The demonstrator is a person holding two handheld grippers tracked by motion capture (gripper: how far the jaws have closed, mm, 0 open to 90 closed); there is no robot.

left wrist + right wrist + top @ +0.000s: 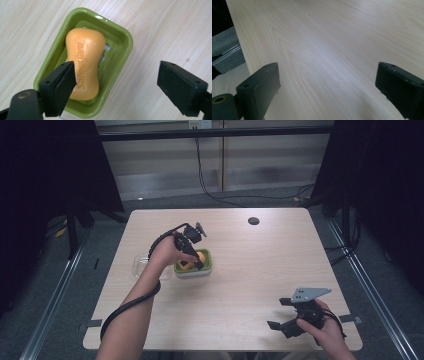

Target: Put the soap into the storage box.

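Observation:
An orange bar of soap [85, 62], stamped with a brand name, lies in a green soap dish [122, 42] on the wooden table. In the high view the dish [210, 268] sits left of the table's middle, and my left gripper [198, 260] points down into it from above. Seen from the left gripper view, that gripper [116, 75] is open wide. One jaw overlaps the soap's near end and the other hangs over bare table beside the dish. My right gripper [278, 314] is open near the front right corner, over bare wood [327, 82].
A clear plastic lid or box [138, 265] lies just left of the dish, partly behind my left hand. A small black round disc [253, 221] sits near the table's far edge. The table's front edge [244, 62] runs close to the right gripper.

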